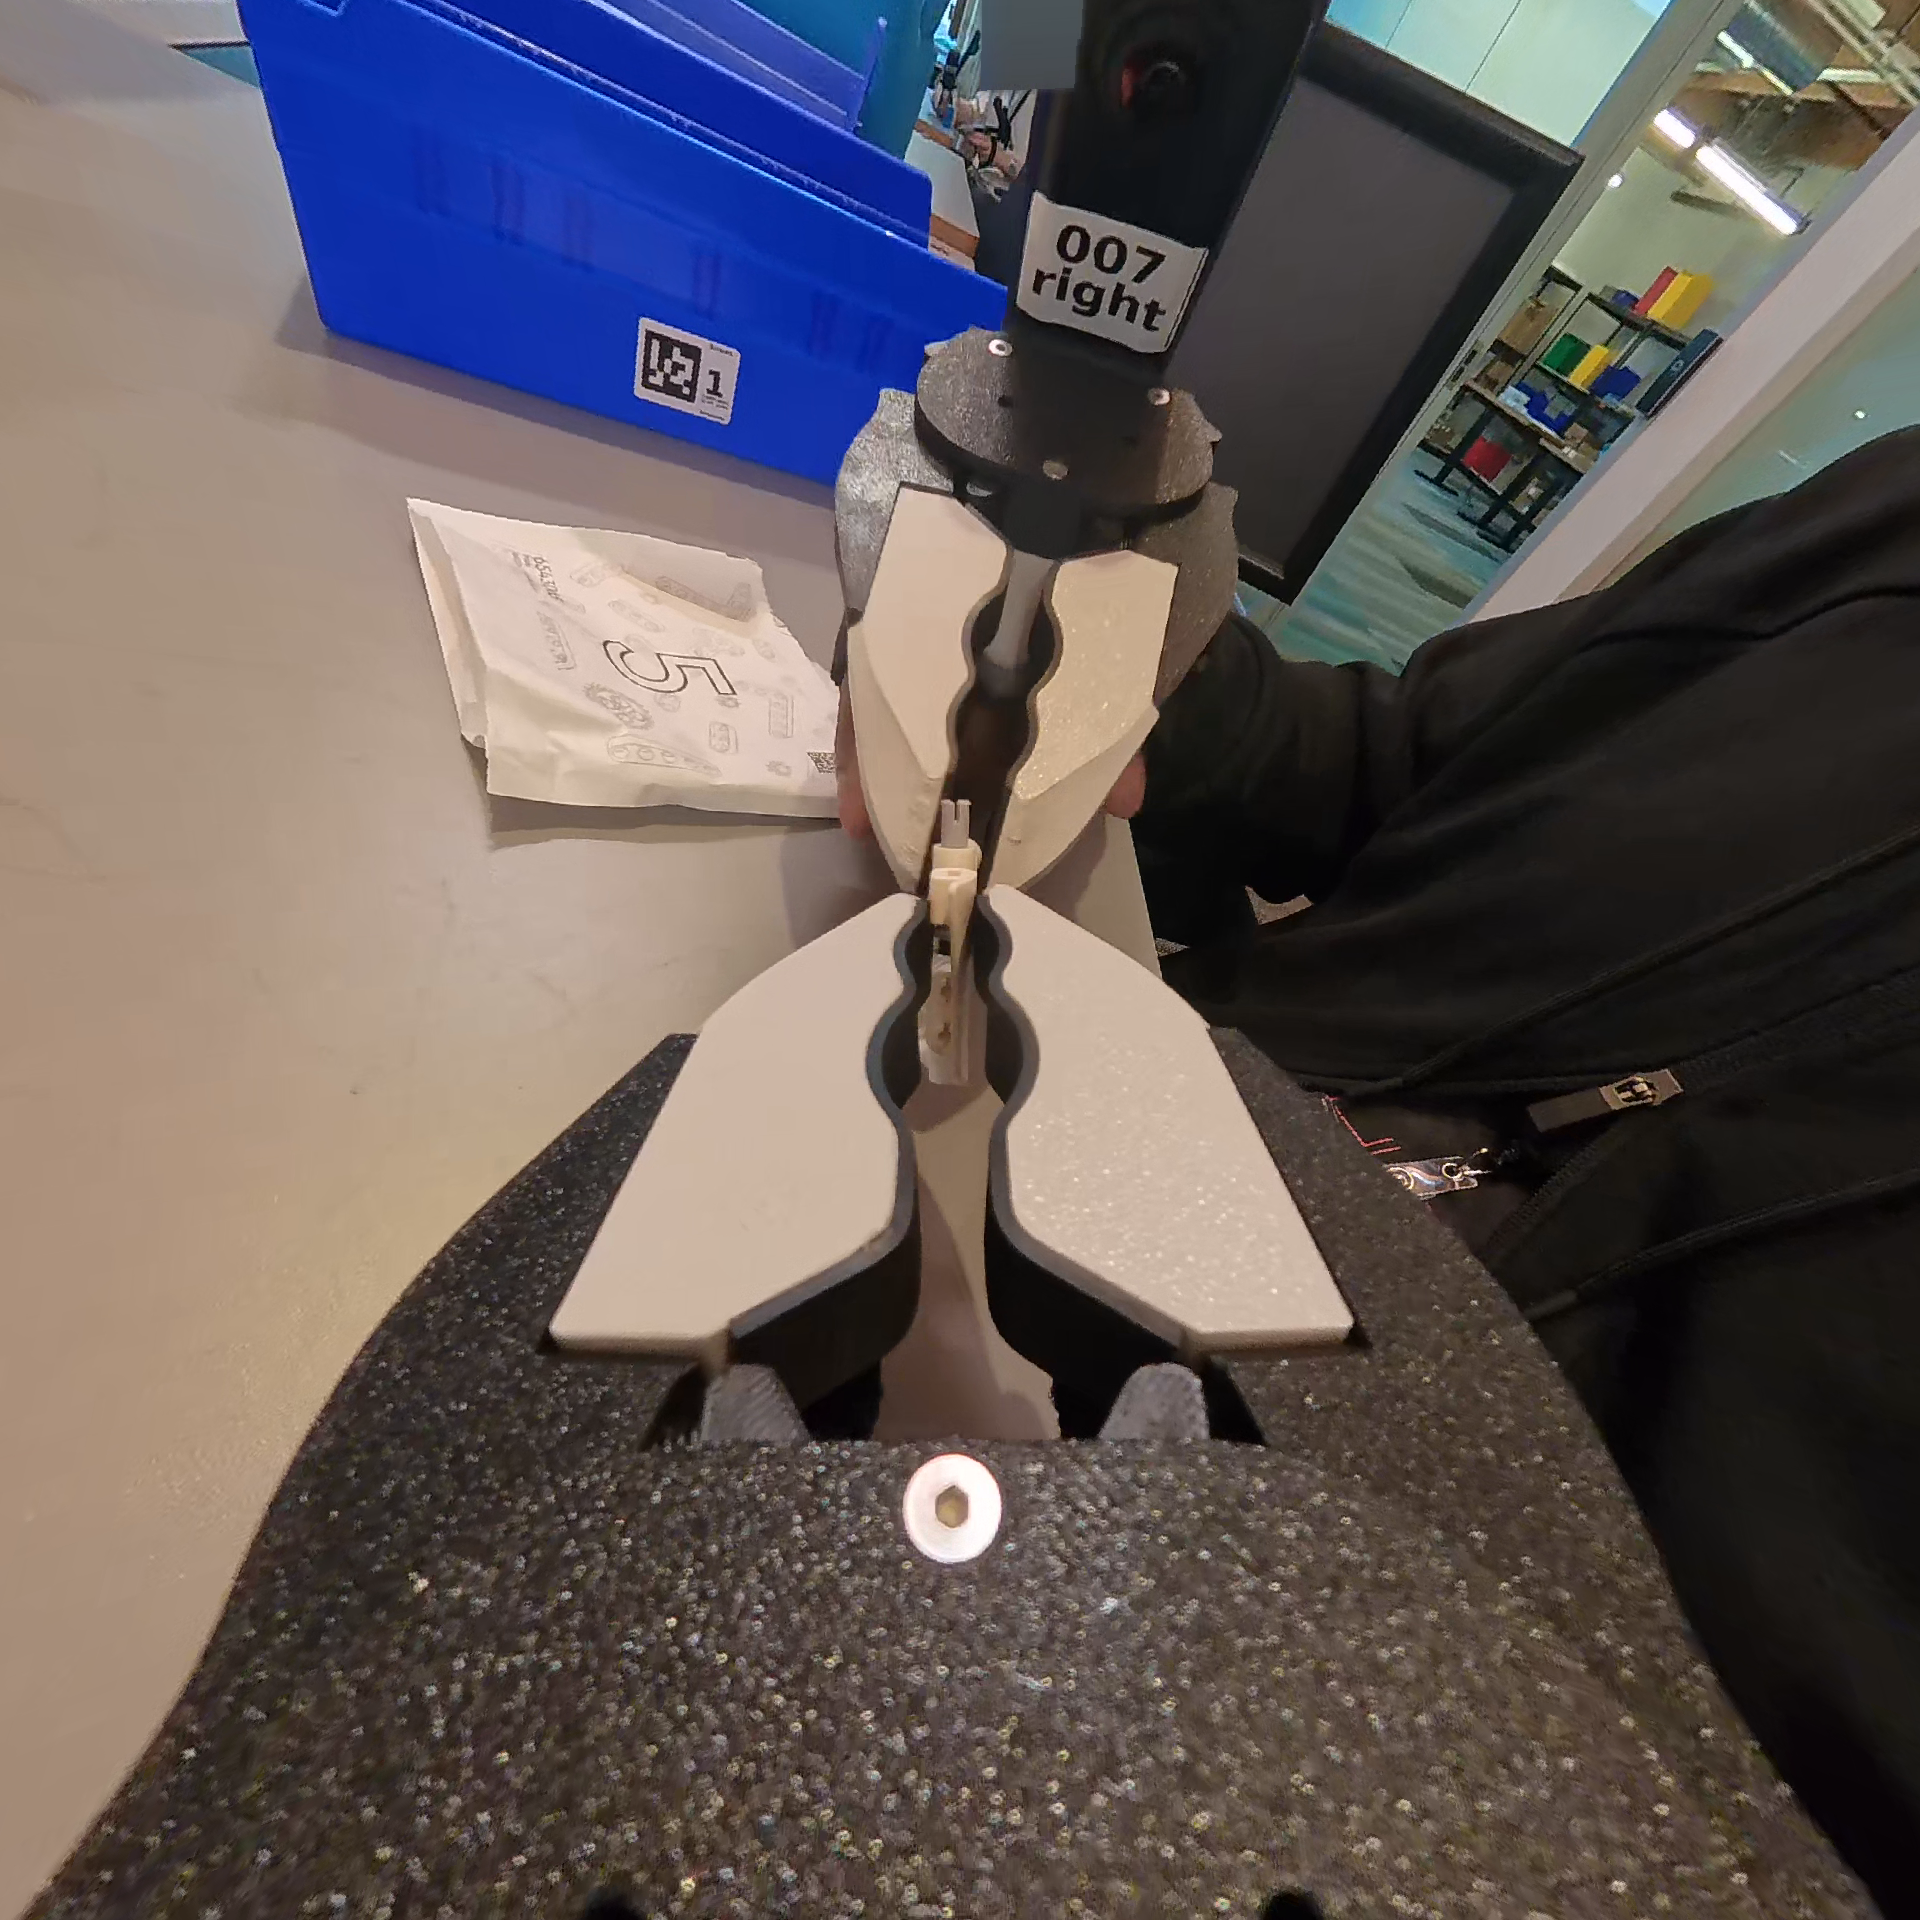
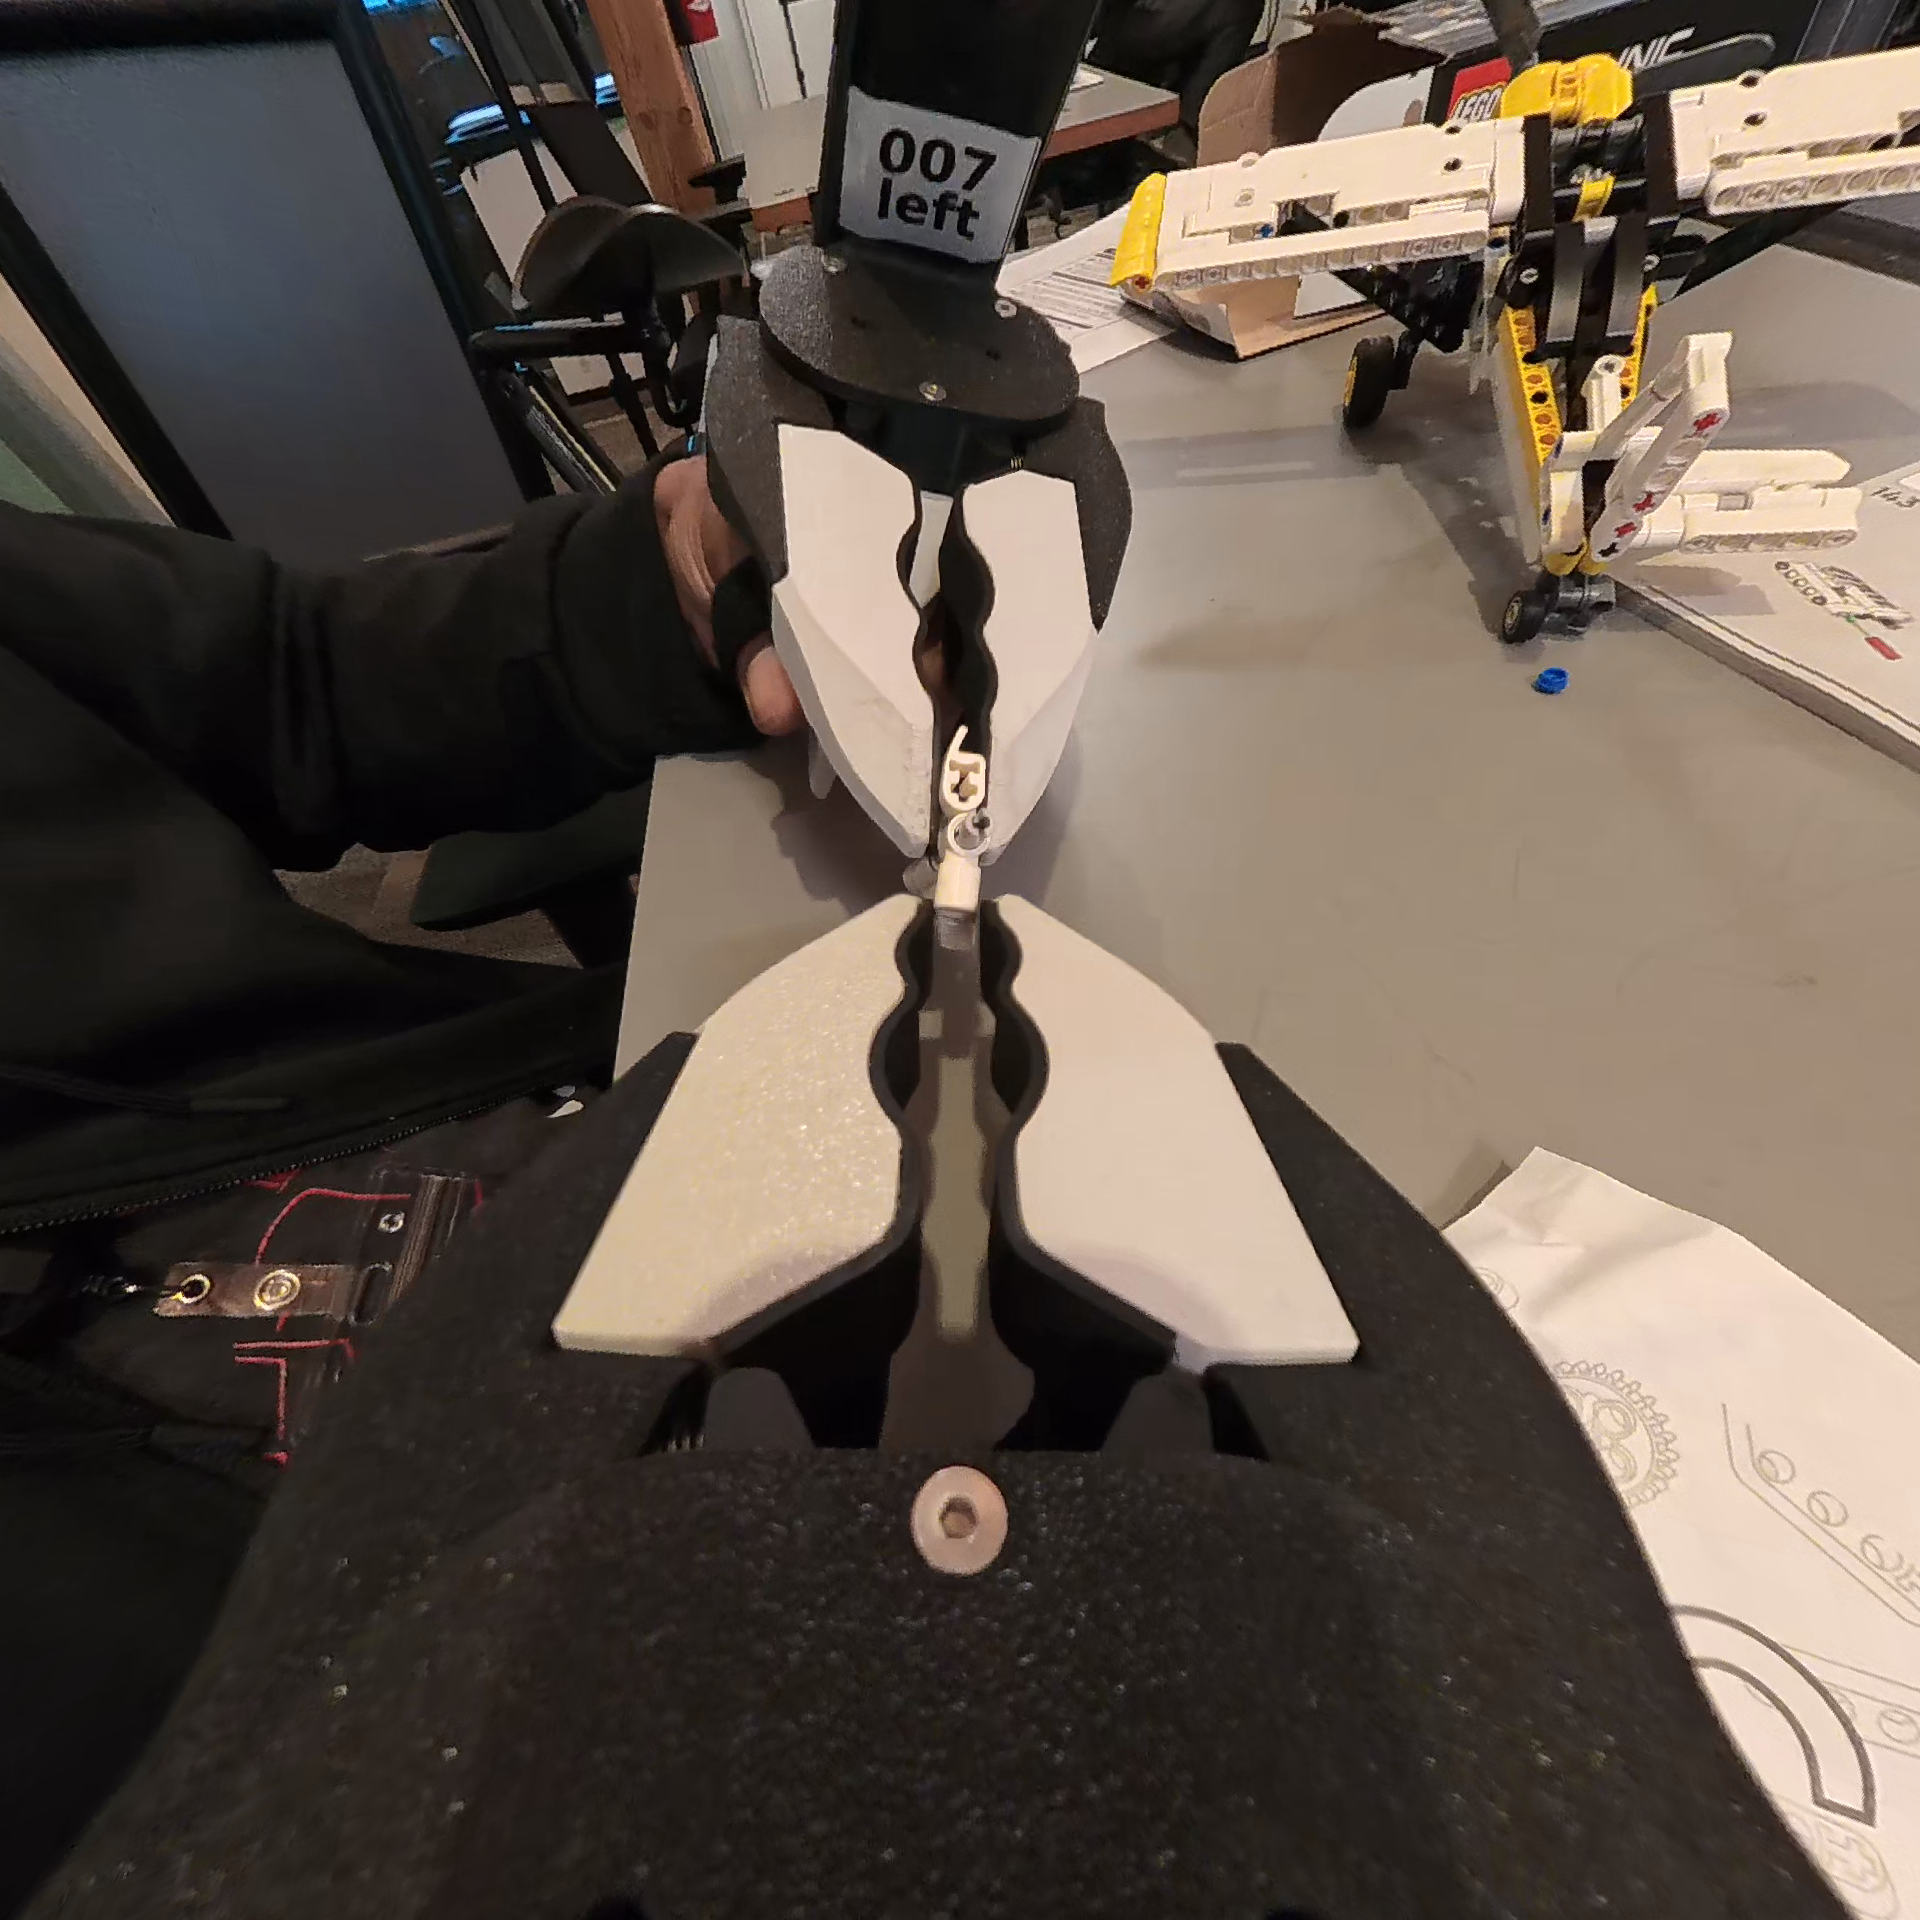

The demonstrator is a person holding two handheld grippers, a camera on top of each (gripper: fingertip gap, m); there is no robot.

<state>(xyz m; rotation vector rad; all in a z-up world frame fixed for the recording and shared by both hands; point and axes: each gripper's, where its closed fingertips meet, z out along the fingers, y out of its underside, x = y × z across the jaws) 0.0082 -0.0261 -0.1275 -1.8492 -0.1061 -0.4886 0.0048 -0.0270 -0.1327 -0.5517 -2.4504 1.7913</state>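
Note:
My two grippers meet tip to tip above the near edge of the grey table (image 1: pixel 260 935). My left gripper (image 1: pixel 951 914) is shut on a white beam with holes (image 1: pixel 948 1003), which runs back between its fingers. It also shows in the right wrist view (image 2: pixel 956 844), with the beam's end (image 2: pixel 964 774) between its tips. A small white connector (image 1: pixel 954 883) sits between the two pairs of tips and shows in the right wrist view too (image 2: pixel 956 885). My right gripper (image 2: pixel 956 916) is shut on a short grey pin (image 1: pixel 956 821) that enters the connector.
A blue bin (image 1: pixel 582 239) stands at the back left, with a printed white paper bag (image 1: pixel 623 675) before it. A yellow and white brick model (image 2: pixel 1558 260), a booklet (image 2: pixel 1818 644) and a small blue piece (image 2: pixel 1549 680) lie to the right. A person in black (image 1: pixel 1558 831) sits at the table's edge. Only a small space, under 4 cm, lies between the two pairs of fingers.

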